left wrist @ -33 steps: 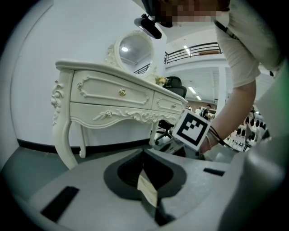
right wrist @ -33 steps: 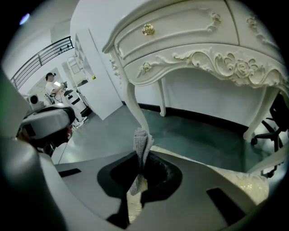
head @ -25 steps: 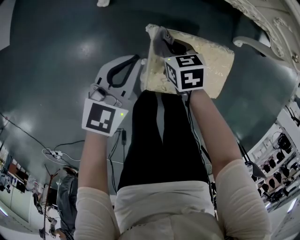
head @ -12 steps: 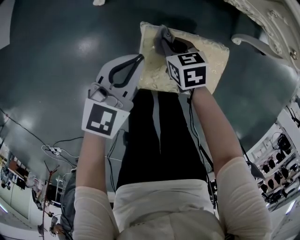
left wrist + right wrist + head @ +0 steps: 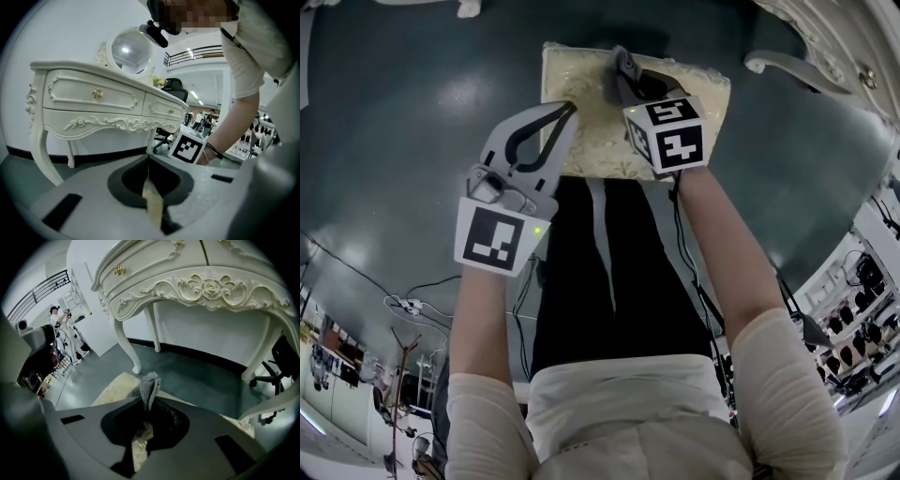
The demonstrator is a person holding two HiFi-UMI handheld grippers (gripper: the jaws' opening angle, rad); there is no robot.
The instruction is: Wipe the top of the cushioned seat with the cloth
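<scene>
Glossy floor (image 5: 412, 94); right tongs (image 5: 146, 404) pinch knitted cloth (image 5: 149, 384) over cushioned seat (image 5: 703, 103)

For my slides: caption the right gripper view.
Right tool shut on a grey cloth over the cream seat cushion, ornate white table behind.

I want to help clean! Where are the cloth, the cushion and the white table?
cloth (image 5: 149, 385), right gripper view, bunched tip.
cushion (image 5: 577, 70), head view, bare top surface.
white table (image 5: 206, 287), right gripper view, carved front rail.

Ornate white dressing table (image 5: 93, 101), round mirror (image 5: 127, 50) above; cables (image 5: 408, 305) on dark floor (image 5: 384, 122).
</scene>
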